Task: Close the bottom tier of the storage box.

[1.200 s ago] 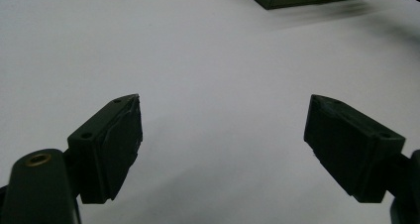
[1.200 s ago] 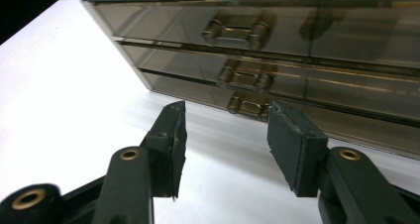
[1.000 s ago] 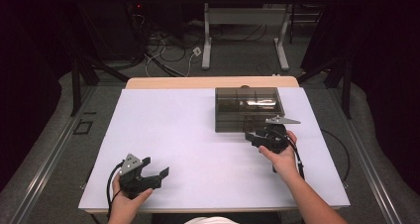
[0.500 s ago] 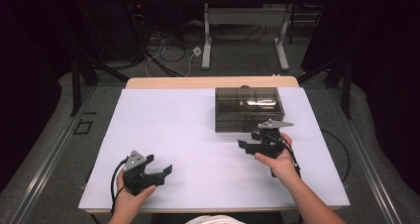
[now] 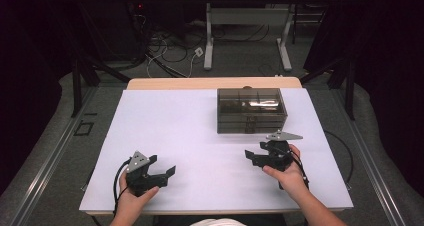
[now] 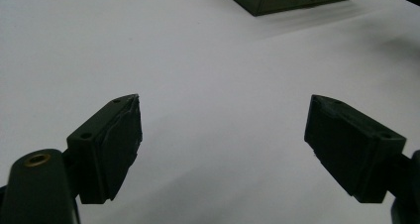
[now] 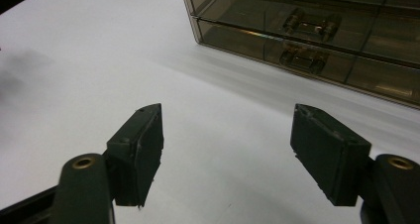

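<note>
Smoked transparent plastic drawer box [image 5: 251, 110] stands at the far right of the white table [image 5: 175, 131], its two shallow drawers with small clear handles facing the person. Just near of it, the right gripper [image 5: 256, 157] hovers with nothing between its jaws, which have just been opening and stand wide apart. At the near left, well apart from the box, the left gripper [image 5: 162, 172] is likewise spread and empty. Bare tabletop lies between gripper and box.
</note>
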A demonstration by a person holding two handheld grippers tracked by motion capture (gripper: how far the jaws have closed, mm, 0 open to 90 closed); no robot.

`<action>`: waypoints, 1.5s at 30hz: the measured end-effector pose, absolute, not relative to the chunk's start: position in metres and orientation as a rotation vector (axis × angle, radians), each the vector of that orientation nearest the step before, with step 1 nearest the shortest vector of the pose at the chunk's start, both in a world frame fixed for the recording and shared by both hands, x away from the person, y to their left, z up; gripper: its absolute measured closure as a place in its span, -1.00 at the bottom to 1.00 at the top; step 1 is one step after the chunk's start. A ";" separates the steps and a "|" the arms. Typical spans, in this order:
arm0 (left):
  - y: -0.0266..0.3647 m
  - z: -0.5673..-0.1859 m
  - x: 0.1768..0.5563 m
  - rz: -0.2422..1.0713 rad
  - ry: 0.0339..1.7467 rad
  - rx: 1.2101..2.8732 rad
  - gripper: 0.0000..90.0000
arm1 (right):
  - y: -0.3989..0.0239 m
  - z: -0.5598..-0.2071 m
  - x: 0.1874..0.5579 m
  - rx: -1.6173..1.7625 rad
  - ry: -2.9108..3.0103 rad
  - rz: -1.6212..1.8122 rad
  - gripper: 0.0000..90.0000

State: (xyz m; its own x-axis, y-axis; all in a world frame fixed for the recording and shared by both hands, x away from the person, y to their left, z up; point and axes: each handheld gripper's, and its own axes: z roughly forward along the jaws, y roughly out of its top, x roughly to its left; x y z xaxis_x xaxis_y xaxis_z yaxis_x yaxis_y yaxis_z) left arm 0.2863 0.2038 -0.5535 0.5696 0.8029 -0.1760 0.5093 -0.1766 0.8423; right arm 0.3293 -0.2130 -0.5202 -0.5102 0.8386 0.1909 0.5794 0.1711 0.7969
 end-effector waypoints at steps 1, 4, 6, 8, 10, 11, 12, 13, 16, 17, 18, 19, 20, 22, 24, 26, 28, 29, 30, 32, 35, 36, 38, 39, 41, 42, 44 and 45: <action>0.204 -0.553 0.286 0.388 1.068 1.840 -0.67 | -0.214 -0.520 0.327 1.359 2.154 1.267 -0.41; 0.205 -0.552 0.285 0.398 1.069 1.834 -0.67 | -0.220 -0.519 0.320 1.346 2.139 1.274 -0.43; 0.205 -0.552 0.286 0.395 1.069 1.832 -0.67 | -0.225 -0.518 0.316 1.350 2.130 1.274 -0.45; 0.205 -0.552 0.286 0.396 1.070 1.828 -0.67 | -0.230 -0.518 0.313 1.359 2.119 1.270 -0.46; 0.205 -0.552 0.286 0.397 1.070 1.829 -0.67 | -0.234 -0.519 0.310 1.363 2.108 1.269 -0.48; 0.205 -0.552 0.286 0.397 1.069 1.829 -0.67 | -0.237 -0.520 0.309 1.375 2.102 1.270 -0.49; 0.205 -0.552 0.286 0.399 1.068 1.827 -0.67 | -0.239 -0.521 0.308 1.377 2.097 1.264 -0.49; 0.205 -0.552 0.286 0.410 1.062 1.832 -0.67 | -0.242 -0.521 0.307 1.390 2.086 1.256 -0.49; 0.204 -0.551 0.286 0.404 1.068 1.819 -0.67 | -0.249 -0.523 0.307 1.424 2.063 1.247 -0.51; 0.204 -0.551 0.286 0.404 1.067 1.818 -0.67 | -0.251 -0.523 0.307 1.440 2.053 1.244 -0.51; 0.204 -0.551 0.286 0.405 1.067 1.817 -0.67 | -0.252 -0.523 0.308 1.446 2.048 1.248 -0.51; 0.204 -0.551 0.286 0.407 1.065 1.816 -0.67 | -0.253 -0.524 0.307 1.460 2.038 1.248 -0.52; 0.204 -0.551 0.286 0.412 1.062 1.820 -0.67 | -0.255 -0.525 0.308 1.458 2.036 1.244 -0.52; 0.204 -0.550 0.286 0.406 1.062 1.811 -0.67 | -0.257 -0.527 0.308 1.472 2.024 1.245 -0.53; 0.204 -0.549 0.287 0.407 1.061 1.807 -0.67 | -0.260 -0.530 0.308 1.469 2.024 1.247 -0.57; 0.204 -0.549 0.287 0.405 1.062 1.804 -0.68 | -0.263 -0.532 0.308 1.469 2.012 1.235 -0.57; 0.204 -0.549 0.289 0.408 1.055 1.808 -0.68 | -0.268 -0.532 0.308 1.468 1.992 1.230 -0.57; 0.204 -0.549 0.289 0.406 1.057 1.805 -0.68 | -0.272 -0.533 0.309 1.475 1.979 1.227 -0.57; 0.204 -0.549 0.289 0.409 1.059 1.806 -0.68 | -0.274 -0.533 0.309 1.482 1.971 1.229 -0.57; 0.204 -0.549 0.289 0.411 1.062 1.805 -0.68 | -0.279 -0.535 0.312 1.507 1.956 1.232 -0.57; 0.205 -0.549 0.289 0.406 1.069 1.795 -0.68 | -0.285 -0.539 0.316 1.555 1.921 1.206 -0.57; 0.206 -0.548 0.289 0.412 1.064 1.798 -0.69 | -0.287 -0.539 0.317 1.564 1.918 1.211 -0.57; 0.206 -0.548 0.288 0.414 1.067 1.793 -0.69 | -0.290 -0.541 0.318 1.566 1.907 1.191 -0.57; 0.206 -0.548 0.288 0.411 1.068 1.788 -0.69 | -0.291 -0.541 0.318 1.581 1.897 1.184 -0.57; 0.207 -0.547 0.288 0.412 1.065 1.792 -0.70 | -0.293 -0.542 0.320 1.601 1.884 1.184 -0.57; 0.207 -0.548 0.289 0.412 1.063 1.794 -0.71 | -0.294 -0.543 0.320 1.599 1.882 1.181 -0.57; 0.207 -0.548 0.288 0.408 1.060 1.795 -0.73 | -0.296 -0.545 0.321 1.619 1.874 1.180 -0.57; 0.207 -0.548 0.288 0.409 1.058 1.795 -0.74 | -0.297 -0.546 0.323 1.612 1.878 1.178 -0.57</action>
State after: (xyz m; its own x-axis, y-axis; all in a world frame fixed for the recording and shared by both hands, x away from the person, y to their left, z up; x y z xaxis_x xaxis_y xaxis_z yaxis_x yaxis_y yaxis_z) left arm 0.2884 0.2075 -0.5476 0.5647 0.8064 -0.1757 0.4785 -0.1464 0.8658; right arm 0.3226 -0.2972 -0.5459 -0.2565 0.9415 0.2186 0.6065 -0.0194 0.7948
